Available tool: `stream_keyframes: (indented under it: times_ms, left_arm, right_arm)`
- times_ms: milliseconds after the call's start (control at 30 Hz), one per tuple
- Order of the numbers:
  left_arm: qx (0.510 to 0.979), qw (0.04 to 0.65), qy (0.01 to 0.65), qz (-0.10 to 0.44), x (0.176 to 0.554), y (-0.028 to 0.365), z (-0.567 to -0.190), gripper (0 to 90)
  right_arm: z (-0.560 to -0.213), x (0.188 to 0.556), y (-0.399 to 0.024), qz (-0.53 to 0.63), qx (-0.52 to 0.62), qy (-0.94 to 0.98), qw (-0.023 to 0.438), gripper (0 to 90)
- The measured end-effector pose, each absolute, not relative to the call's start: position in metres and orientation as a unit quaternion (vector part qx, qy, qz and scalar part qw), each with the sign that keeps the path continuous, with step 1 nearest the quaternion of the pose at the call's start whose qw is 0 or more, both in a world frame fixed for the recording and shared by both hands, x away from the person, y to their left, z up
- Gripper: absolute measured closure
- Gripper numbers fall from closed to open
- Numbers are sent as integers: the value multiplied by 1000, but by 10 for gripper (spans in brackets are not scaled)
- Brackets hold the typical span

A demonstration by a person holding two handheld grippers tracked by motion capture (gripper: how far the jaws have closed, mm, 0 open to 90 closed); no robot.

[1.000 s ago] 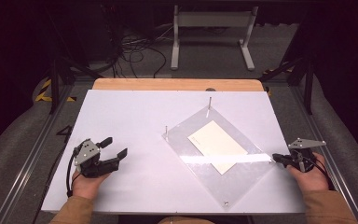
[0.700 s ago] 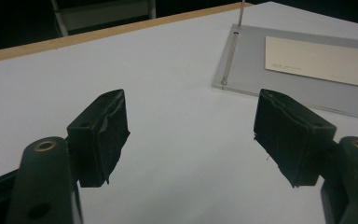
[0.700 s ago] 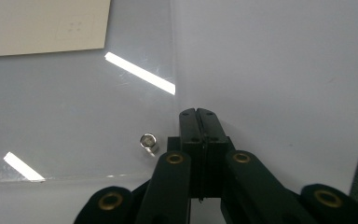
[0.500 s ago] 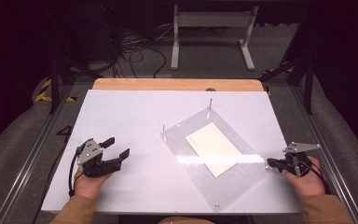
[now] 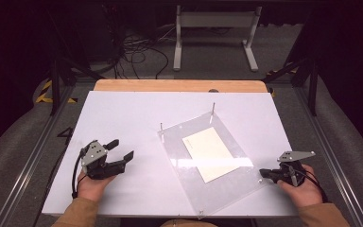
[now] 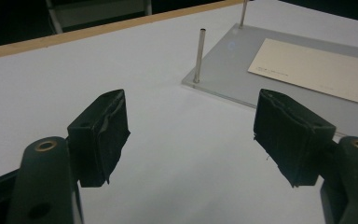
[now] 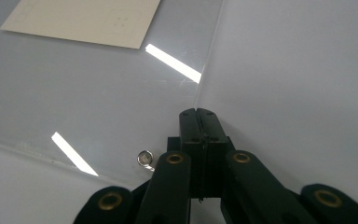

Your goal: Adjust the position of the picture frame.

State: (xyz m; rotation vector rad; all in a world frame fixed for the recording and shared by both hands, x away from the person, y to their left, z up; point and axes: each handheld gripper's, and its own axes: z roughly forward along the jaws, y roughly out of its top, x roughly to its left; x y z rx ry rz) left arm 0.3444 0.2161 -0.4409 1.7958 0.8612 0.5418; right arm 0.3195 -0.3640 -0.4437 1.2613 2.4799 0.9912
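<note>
Right gripper (image 5: 265,173): jaws pressed together, pinching the right corner of the clear acrylic plate (image 5: 194,189). Plate lies flat and skewed on the white table (image 5: 123,109), cream card (image 5: 211,152) beneath, metal posts (image 5: 212,112) at its far corners. To shift it well: keep the pinch low, slide level, no lifting. Left gripper (image 5: 123,150): jaws apart, nothing between, resting left. Since a second ago, plate and right gripper have swung leftward.
</note>
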Motion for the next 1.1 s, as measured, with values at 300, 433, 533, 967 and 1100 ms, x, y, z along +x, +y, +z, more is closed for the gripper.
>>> stream_keyframes:
  times_ms: [300, 433, 533, 967, 1100]
  left_arm:
    - [748, 512, 358, 225, 345, 215, -441, 265]
    - [748, 512, 358, 224, 345, 215, -441, 265]
    - [748, 512, 358, 224, 345, 216, -441, 265]
    - [748, 511, 361, 223, 346, 216, -442, 265]
    - [747, 511, 360, 226, 347, 215, -442, 265]
  right_arm:
    - [-446, 310, -338, 343, 392, 851, 60, 899]
    - [-447, 307, -330, 348, 382, 855, 44, 899]
    - [-448, 305, -321, 350, 370, 860, 33, 899]
    - [-450, 300, -289, 360, 319, 877, -9, 898]
    - [-451, 300, -282, 361, 311, 879, -19, 898]
